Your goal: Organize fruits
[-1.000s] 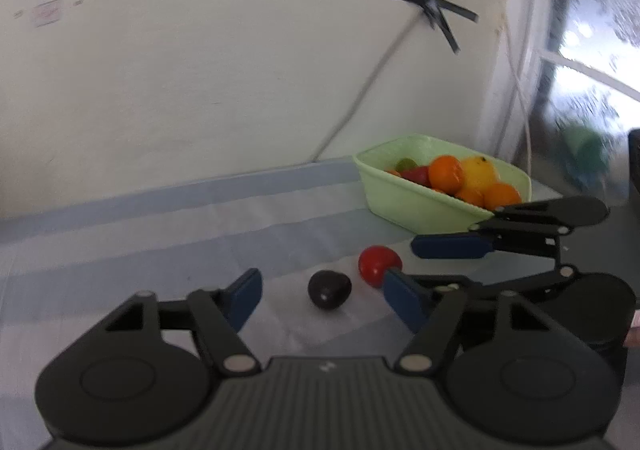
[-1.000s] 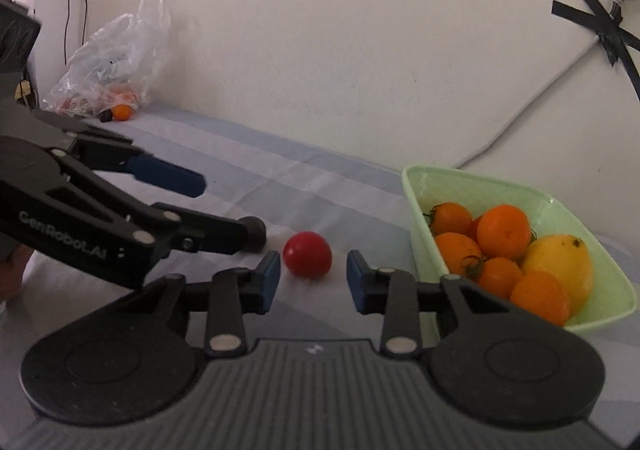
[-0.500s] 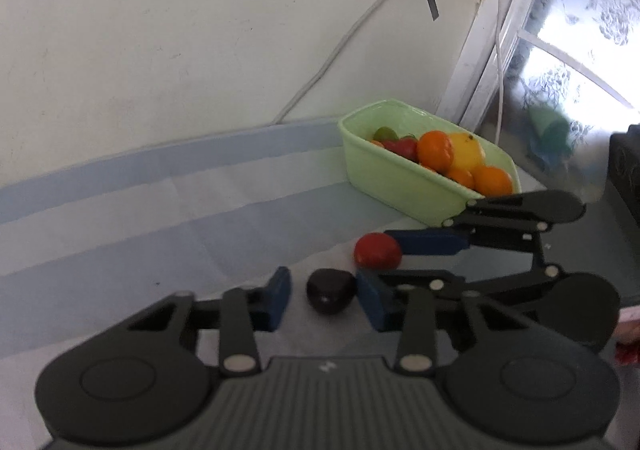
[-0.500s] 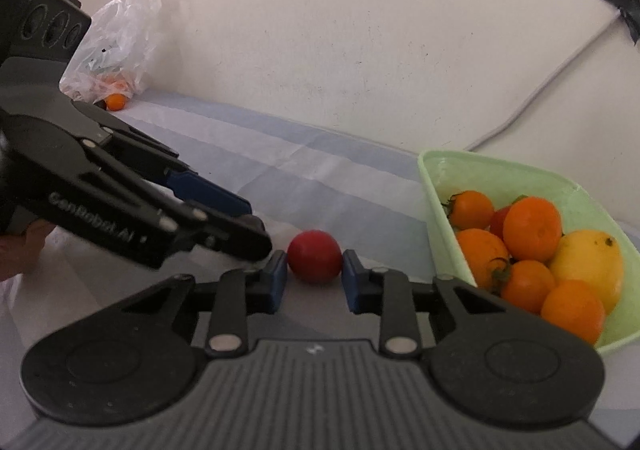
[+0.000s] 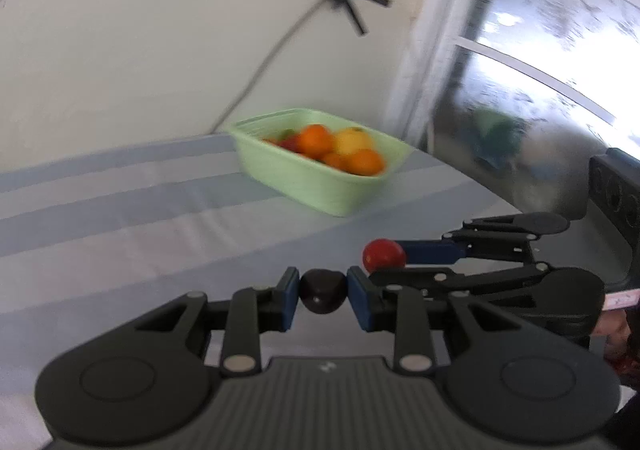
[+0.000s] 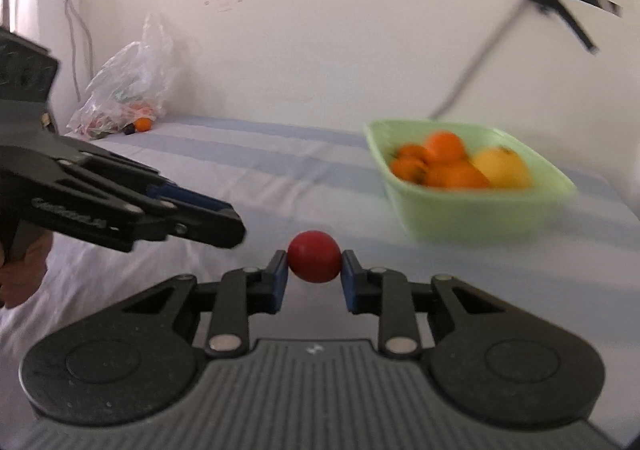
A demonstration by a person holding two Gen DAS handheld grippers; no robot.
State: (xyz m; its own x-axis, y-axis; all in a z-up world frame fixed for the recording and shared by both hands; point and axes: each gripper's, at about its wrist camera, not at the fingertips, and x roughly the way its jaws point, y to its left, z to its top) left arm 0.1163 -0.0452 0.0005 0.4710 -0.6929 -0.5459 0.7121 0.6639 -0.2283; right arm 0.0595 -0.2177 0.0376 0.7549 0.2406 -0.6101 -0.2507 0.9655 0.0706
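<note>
Hand-held gripper, left [image 5: 323,296]: jaws closed down on a dark, almost black fruit [image 5: 322,291], both blue pads pressing its sides; fruit sits between the fingertips, above the striped cloth [image 5: 120,210]. Hand-held gripper, right [image 6: 314,278]: jaws closed on a round red fruit [image 6: 314,256], gripped at its widest girth; in the left wrist view the same red fruit [image 5: 383,255] shows at about 2 o'clock from the dark one, close beside it. Pale green tub [image 6: 472,210]: stands on the cloth at roughly 1 o'clock from the right gripper, well apart, already loaded with oranges [image 6: 444,148] and a yellow fruit [image 6: 502,166]; in the left wrist view it lies at 12 to 1 o'clock. Clear plastic bag [image 6: 128,90] of more produce: far corner by the wall, 10 o'clock in the right wrist view. Step in hand, as judged: carry both held fruits to the tub. Handling notes: keep the squeeze steady but light, since both fruits look soft-skinned and round enough to roll out of the pads; stagger the two grippers so they do not collide over the tub; clear the near rim, lower close to the pile, then release so nothing bounces out.
</note>
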